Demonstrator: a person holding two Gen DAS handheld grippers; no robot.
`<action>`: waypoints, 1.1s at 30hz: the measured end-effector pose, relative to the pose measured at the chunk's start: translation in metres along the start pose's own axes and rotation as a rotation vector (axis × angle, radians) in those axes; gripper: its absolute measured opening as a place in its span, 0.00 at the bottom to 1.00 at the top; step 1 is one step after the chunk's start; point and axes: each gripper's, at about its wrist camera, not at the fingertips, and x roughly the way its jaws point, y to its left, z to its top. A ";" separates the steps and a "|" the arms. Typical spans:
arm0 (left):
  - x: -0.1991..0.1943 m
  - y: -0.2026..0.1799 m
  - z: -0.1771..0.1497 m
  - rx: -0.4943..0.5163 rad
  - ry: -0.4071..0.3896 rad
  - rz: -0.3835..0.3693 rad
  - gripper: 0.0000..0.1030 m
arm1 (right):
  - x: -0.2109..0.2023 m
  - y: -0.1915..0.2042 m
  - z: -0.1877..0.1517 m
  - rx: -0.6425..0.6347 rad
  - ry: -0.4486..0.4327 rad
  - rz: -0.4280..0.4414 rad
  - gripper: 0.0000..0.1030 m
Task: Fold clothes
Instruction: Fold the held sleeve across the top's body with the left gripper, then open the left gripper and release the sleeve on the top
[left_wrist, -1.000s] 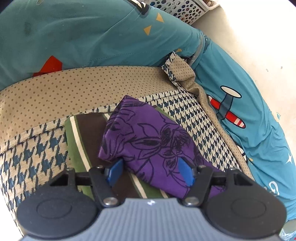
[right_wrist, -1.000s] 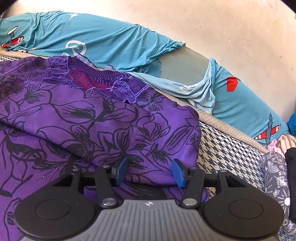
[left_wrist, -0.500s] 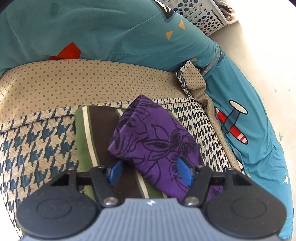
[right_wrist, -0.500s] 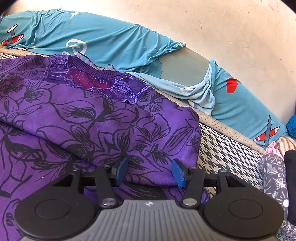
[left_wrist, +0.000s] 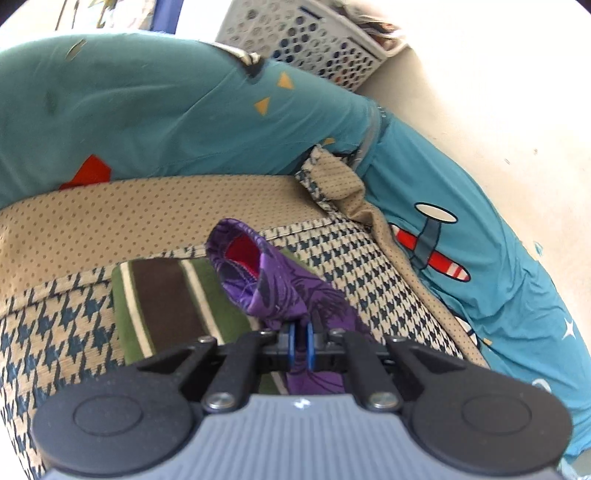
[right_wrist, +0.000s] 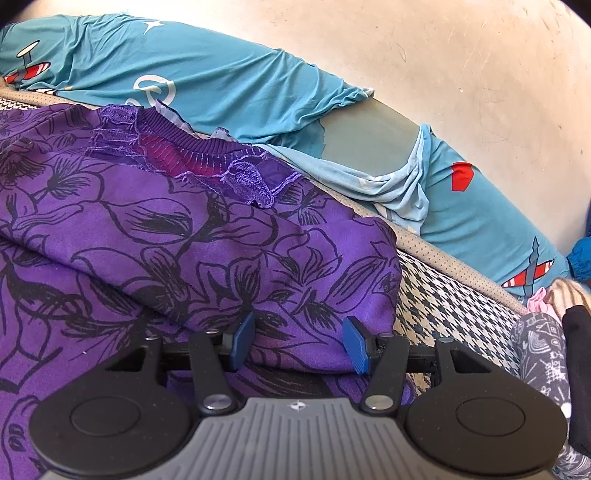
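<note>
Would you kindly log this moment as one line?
left gripper: shut on purple garment | right gripper: open over garment

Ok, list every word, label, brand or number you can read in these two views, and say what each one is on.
No readable words or numbers in either view.
Left claw body: a small white mark, no letters.
Right claw body: the same small mark, no letters.
Teal sheet: a white swirl shape, part hidden, not clearly a letter; other prints are planes and stars.
Grey patterned cloth: white doodles, too small to read.
</note>
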 end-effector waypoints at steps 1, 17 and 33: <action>-0.002 -0.008 -0.002 0.025 -0.004 -0.021 0.05 | 0.000 0.000 0.000 0.001 0.000 0.000 0.51; 0.003 -0.155 -0.134 0.418 0.278 -0.423 0.05 | 0.001 0.000 0.001 0.003 0.002 -0.002 0.51; -0.009 -0.190 -0.199 0.607 0.437 -0.531 0.20 | -0.002 -0.002 0.014 -0.040 0.044 -0.032 0.60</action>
